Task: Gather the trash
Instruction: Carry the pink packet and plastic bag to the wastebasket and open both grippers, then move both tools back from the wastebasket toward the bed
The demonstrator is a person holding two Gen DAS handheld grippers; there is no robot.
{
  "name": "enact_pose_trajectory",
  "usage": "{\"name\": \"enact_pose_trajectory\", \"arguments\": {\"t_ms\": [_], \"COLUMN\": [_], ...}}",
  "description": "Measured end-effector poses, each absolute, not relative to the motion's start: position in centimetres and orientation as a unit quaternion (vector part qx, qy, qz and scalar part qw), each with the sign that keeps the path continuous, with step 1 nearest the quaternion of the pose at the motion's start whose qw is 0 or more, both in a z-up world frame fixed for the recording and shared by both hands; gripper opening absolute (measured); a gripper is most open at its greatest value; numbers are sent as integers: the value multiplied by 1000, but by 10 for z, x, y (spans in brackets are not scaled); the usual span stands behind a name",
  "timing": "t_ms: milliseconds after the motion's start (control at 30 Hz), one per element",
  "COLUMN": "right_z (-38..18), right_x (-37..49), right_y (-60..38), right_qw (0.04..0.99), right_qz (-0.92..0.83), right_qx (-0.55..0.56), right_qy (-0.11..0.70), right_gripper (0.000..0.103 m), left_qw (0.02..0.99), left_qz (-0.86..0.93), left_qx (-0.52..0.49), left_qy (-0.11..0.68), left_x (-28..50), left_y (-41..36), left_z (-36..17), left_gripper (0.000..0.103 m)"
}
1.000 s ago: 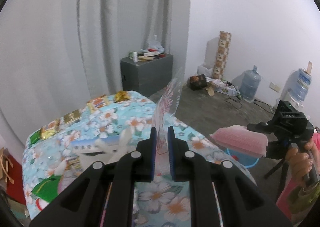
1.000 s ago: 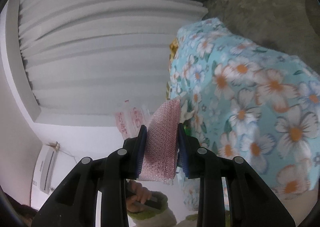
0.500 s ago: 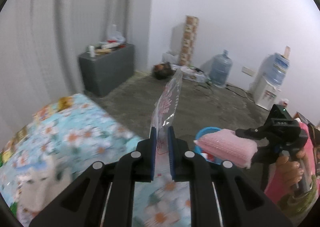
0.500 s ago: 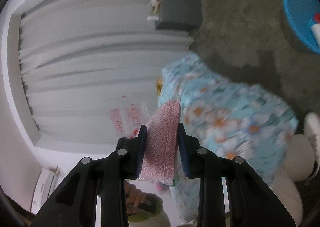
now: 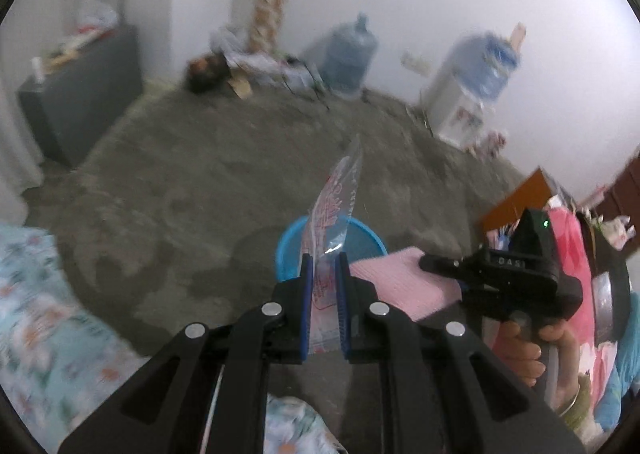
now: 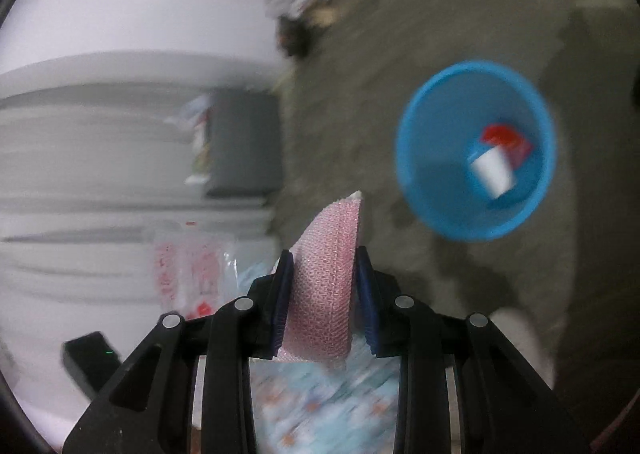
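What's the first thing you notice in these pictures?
The round bright blue plastic basin on the grey floor stands out first, with a white and red piece of trash already lying inside it. Next come the two black grippers: the left gripper pinches a clear plastic wrapper with red print, and the right gripper clamps a pink bubble-textured pad.

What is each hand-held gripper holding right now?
Left hand-held gripper: shut on clear printed plastic bag.
Right hand-held gripper: shut on pink bubble wrap.
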State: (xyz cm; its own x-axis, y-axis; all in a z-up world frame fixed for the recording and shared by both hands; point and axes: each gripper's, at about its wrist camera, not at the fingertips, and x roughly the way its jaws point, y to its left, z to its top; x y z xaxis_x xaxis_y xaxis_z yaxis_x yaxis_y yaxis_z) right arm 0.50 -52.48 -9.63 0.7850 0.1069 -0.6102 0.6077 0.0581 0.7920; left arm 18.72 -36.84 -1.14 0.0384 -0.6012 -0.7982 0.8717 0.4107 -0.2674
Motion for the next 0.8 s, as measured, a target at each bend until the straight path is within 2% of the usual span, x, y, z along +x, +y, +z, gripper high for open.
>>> {"name": "enact_pose_trajectory", "arguments": {"t_ms": [133,167,200,267,300,433,600,800], "right_z": [-124,-133,-140,-157,-168,-192,-181,-133], "right_x": [9,11,12,21,22,13,-7,-17], "right_y": [-545,-553,-560,-565,-571,-576,-562,-531], "right_qw": [665,662,664,666,662,649,659,704], "right_qz": [-242,-251,-259,-285,-297,-346,-348,-349], "right_qx": [648,647,641,620,615,578,570,516], "right_qy": [282,282,285,300,308,353,345,340], "right_gripper": [33,34,38,54,59,59,59,64], "left_qw": [672,659,645,626,626,627,646,670], "left_qz": [-537,-547,-555,-555,-550,-528,-539,-548], "left_qx": [173,176,183,208,215,222,205,184], "left_qy": [480,485,492,507,509,529,499,465], "left_x": [183,181,178,174,173,174,175,168], "left_y": [-425,-438,-450,-473,-479,-489,-471,-436], "left_z": [-48,-58,-69,-95,-103,-123,-95,-48], "left_gripper": [11,15,29,48,50,53,61,65]}}
